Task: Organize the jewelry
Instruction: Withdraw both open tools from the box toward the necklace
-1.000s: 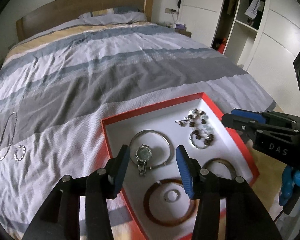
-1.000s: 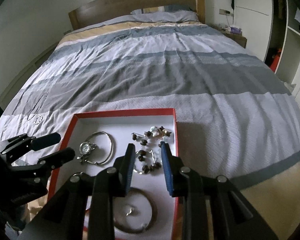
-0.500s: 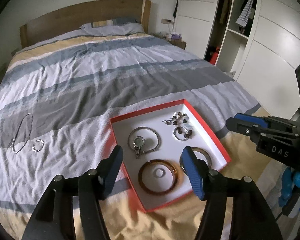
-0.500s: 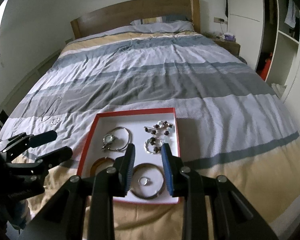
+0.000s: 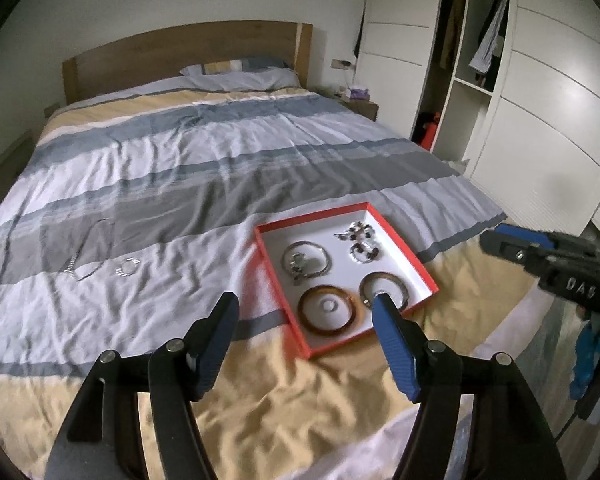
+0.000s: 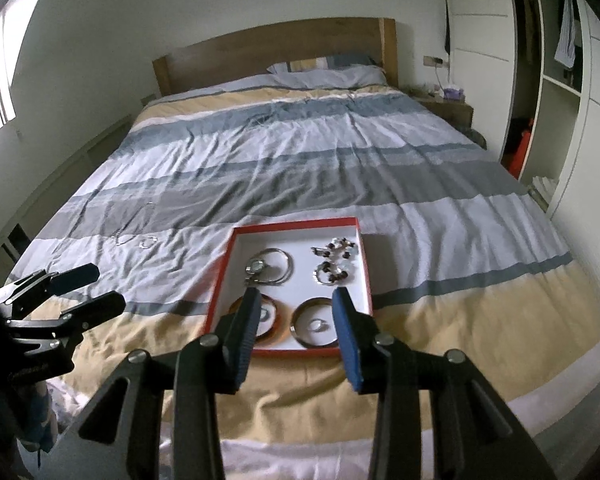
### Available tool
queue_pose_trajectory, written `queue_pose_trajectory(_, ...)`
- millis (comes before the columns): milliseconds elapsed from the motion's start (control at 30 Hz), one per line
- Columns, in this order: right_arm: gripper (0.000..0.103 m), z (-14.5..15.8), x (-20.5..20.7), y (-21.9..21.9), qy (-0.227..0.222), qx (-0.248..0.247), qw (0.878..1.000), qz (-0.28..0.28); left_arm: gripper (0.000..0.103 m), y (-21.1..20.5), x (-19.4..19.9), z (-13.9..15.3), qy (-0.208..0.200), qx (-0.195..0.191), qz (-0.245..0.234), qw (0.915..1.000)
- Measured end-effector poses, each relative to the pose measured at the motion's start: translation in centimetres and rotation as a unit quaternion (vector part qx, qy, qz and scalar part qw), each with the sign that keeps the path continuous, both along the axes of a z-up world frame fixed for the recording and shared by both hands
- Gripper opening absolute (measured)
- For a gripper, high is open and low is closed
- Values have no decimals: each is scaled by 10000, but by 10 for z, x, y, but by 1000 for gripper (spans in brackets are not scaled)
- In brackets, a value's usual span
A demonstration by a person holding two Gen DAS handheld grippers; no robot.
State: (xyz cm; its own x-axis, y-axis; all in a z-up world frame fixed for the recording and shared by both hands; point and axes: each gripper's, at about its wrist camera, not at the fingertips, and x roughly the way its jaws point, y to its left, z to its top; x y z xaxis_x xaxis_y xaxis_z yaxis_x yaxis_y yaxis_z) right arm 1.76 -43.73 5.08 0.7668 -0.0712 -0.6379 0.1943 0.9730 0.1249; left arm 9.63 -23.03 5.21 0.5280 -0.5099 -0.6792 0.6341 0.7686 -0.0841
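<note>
A red-rimmed white tray (image 5: 410,254) (image 6: 366,264) lies on the bed near its foot. In it are a silver watch on a hoop (image 5: 306,262) (image 6: 268,266), beaded pieces (image 5: 362,246) (image 6: 334,260), an amber bangle (image 5: 328,314) and a dark bangle (image 6: 315,326), each around a small ring. A silver chain (image 5: 88,254) (image 6: 134,224) and a small bracelet (image 5: 127,268) (image 6: 147,242) lie loose on the bedspread to the left. My left gripper (image 5: 305,334) is open and empty, held back above the bed's foot. My right gripper (image 6: 296,324) is open and empty, also back from the tray.
The striped bedspread (image 5: 204,168) covers the bed, with a wooden headboard (image 5: 188,56) and pillow at the far end. A white wardrobe (image 5: 540,92) with open shelves stands to the right, a nightstand (image 6: 448,106) beside the bed.
Both grippers have pulled back and up from the tray, which now looks smaller and farther. Both have opened wider. The jewelry has not moved.
</note>
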Motion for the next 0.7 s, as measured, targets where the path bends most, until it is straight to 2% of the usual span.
queue_pose_trajectory(233, 35, 27, -22, 41, -309, -54, 9993, 206, 69, 65, -19, 21, -236, 4, 488, 9985)
queue_pose_trajectory(300, 35, 33, -27, 55, -375, -55, 9989, 287, 73, 86, -24, 27, -337, -8, 745, 9966)
queue_pose_trajectory(433, 35, 39, -36, 79, -434, -72, 9980, 454, 74, 129, -38, 36, -442, -49, 1184, 9920)
queue_pose_trajectory(700, 35, 44, -44, 128, -439, -107, 9957, 807, 75, 190, -63, 40, -620, -81, 1680, 9838)
